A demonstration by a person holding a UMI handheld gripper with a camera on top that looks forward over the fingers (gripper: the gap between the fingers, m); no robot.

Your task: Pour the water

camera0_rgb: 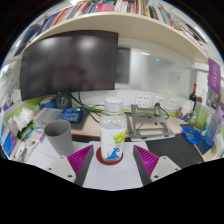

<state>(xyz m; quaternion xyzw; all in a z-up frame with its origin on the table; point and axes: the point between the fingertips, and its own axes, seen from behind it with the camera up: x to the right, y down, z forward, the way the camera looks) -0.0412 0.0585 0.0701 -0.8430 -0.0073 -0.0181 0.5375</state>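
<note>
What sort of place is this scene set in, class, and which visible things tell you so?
Probably an office or lab desk: a large dark monitor, a shelf of books above, and a cluttered white desk.

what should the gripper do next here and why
Probably close the fingers on the clear plastic water bottle with a white cap. It stands upright on the white desk between the open gripper fingers, a gap at either side, so it isn't held yet; the grey cup waits beside it.
</note>
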